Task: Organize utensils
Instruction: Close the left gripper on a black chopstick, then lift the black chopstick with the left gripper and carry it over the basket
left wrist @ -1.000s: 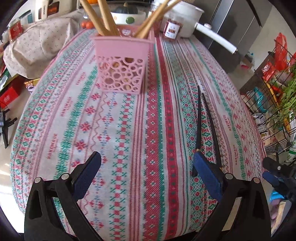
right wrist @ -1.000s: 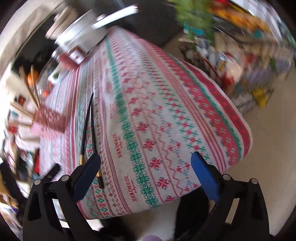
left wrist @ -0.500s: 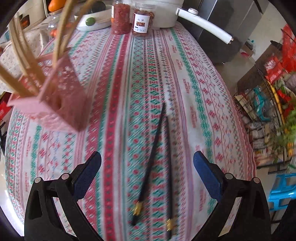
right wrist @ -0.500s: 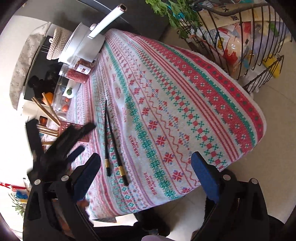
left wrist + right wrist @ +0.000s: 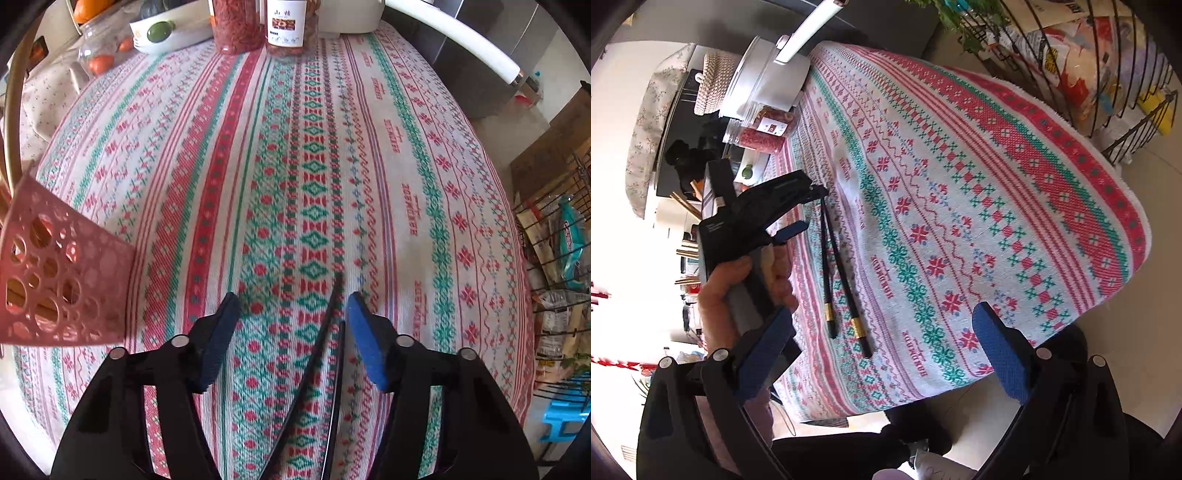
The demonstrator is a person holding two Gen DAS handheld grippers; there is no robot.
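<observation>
Two black chopsticks with gold bands [image 5: 836, 273] lie side by side on the patterned tablecloth [image 5: 960, 184]. My left gripper [image 5: 291, 314] is open, low over their thin ends, which run between its fingers [image 5: 325, 350]; it also shows in the right wrist view [image 5: 809, 210]. The pink perforated utensil holder [image 5: 55, 280] with wooden chopsticks stands at its left. My right gripper [image 5: 882, 347] is open and empty, off the table's near edge, apart from the chopsticks.
Two jars of red contents [image 5: 258, 22], a white pot with a long handle [image 5: 775, 74], a bowl [image 5: 166, 29] and fruit stand at the table's far end. A wire rack with packets [image 5: 1089, 55] stands beside the table.
My left gripper has moved forward and down over the chopsticks' thin ends and its jaws have narrowed. The pink holder has slid to the left edge of its view. The right gripper has barely moved.
</observation>
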